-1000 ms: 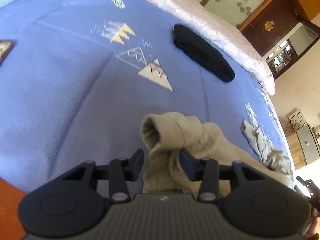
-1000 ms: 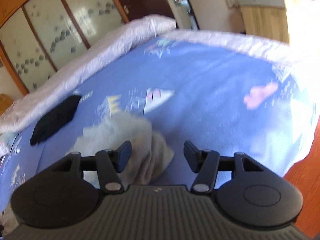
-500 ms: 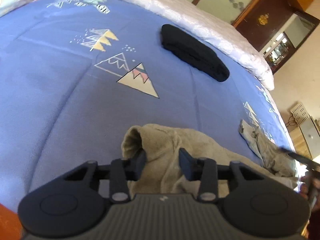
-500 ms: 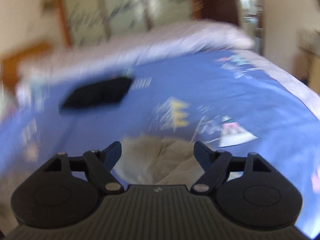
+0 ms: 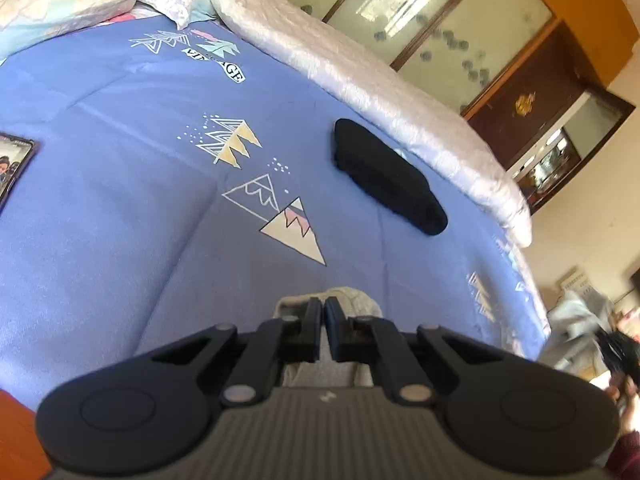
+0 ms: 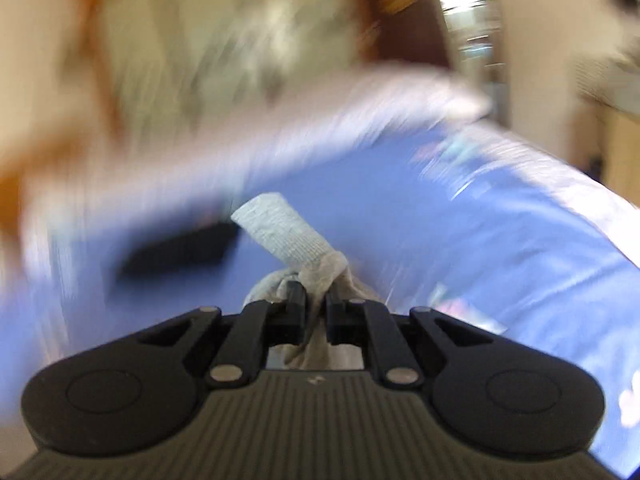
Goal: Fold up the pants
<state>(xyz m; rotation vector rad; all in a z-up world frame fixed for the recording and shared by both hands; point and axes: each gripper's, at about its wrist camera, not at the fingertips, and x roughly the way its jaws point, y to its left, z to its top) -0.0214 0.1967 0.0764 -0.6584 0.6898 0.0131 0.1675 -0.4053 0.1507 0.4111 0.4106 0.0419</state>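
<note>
Beige pants (image 5: 328,368) pinched, both tongs (closed)

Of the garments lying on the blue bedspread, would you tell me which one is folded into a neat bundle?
The black garment, lying near the white quilt. The beige pants are bunched in the left gripper.

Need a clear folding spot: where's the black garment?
Left wrist view: black garment lies right of centre on the blue bedspread, beside the pale quilt.
</note>
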